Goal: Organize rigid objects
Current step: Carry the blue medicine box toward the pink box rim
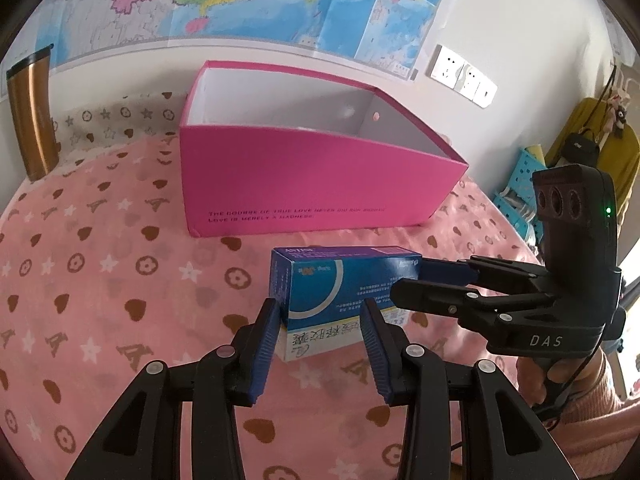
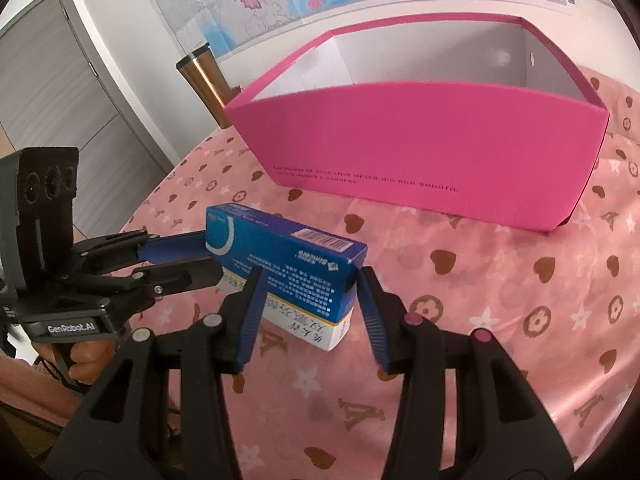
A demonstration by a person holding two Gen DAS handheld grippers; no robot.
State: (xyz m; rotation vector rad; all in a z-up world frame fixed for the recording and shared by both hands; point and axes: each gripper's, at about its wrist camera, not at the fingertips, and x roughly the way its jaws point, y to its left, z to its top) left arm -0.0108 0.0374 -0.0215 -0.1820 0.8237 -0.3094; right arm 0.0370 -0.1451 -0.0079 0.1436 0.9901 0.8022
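Both grippers tilt downward at the blue box (image 1: 344, 280) stacked on a white box (image 2: 316, 326) on the pink desk (image 1: 100, 280); left gripper (image 1: 320, 326) clamps one end; right gripper (image 2: 306, 300) clamps the other; pink bin (image 2: 420, 152) stands behind.

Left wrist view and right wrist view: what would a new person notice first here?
The big open pink box stands at the back of the pink patterned cloth. In front of it, two stacked medicine cartons, blue carton on top, sit between the left gripper and right gripper.
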